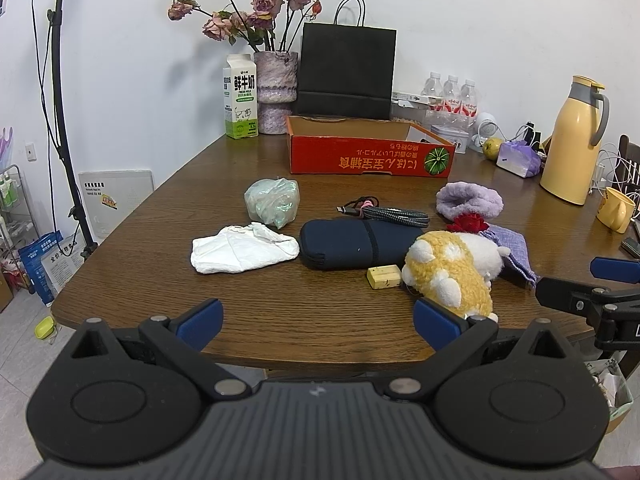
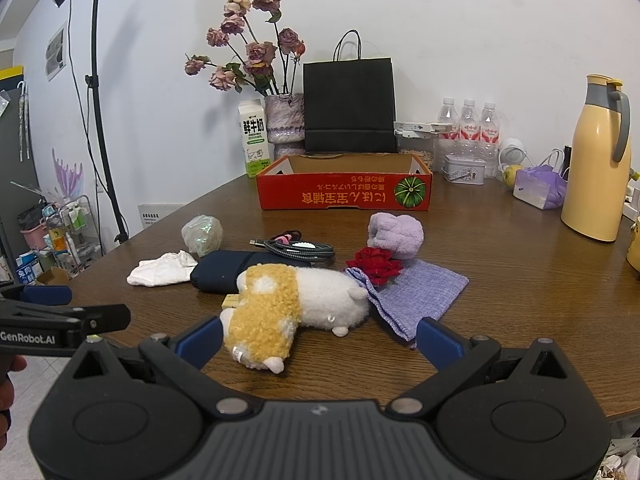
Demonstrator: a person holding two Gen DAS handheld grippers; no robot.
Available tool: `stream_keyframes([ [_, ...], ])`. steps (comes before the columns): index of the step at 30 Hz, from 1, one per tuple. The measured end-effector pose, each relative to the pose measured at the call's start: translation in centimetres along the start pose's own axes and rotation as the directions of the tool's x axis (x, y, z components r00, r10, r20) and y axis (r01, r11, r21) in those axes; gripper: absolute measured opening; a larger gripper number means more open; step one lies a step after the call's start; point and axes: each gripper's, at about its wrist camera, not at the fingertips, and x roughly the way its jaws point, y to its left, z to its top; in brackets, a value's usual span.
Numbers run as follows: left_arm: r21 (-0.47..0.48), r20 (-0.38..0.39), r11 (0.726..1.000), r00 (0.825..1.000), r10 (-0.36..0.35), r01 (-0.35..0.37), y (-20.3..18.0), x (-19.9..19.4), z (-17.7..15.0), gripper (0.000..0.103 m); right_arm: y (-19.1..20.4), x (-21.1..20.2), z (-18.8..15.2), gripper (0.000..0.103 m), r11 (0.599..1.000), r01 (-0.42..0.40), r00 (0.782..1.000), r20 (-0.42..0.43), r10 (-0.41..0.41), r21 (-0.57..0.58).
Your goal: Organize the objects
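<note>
While both tools hang over the near edge of the counter [image 1: 280, 312], each has its fingers wide apart and holds nothing. Left tool [image 1: 318, 320] faces a white cloth [image 1: 244, 250] and a dark pouch [image 1: 356, 243]. Right tool [image 2: 320, 338] is just before a plush [image 2: 296, 304], which lies on its side beside a purple cloth [image 2: 420, 292] with a red flower [image 2: 376, 264] on it. Behind them lie a cable [image 2: 300, 248], a wrapped bundle [image 2: 202, 234] and a purple fluffy thing [image 2: 396, 234]. Farther back stands an open red box [image 2: 344, 196].
</note>
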Motion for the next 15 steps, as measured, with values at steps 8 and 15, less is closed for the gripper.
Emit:
stream_keyframes([
  [8,0.000,0.000,1.000,1.000,0.000,0.000,-0.01,0.01,0.00,0.103,0.13,-0.10,-0.07,0.103,1.000,0.000,1.000,-0.001,0.000,0.000],
  [15,-0.003,-0.006,1.000,1.000,-0.003,0.003,0.53,0.13,-0.36,0.103,0.16,-0.09,-0.07,0.103,1.000,0.000,1.000,-0.002,0.000,0.000],
])
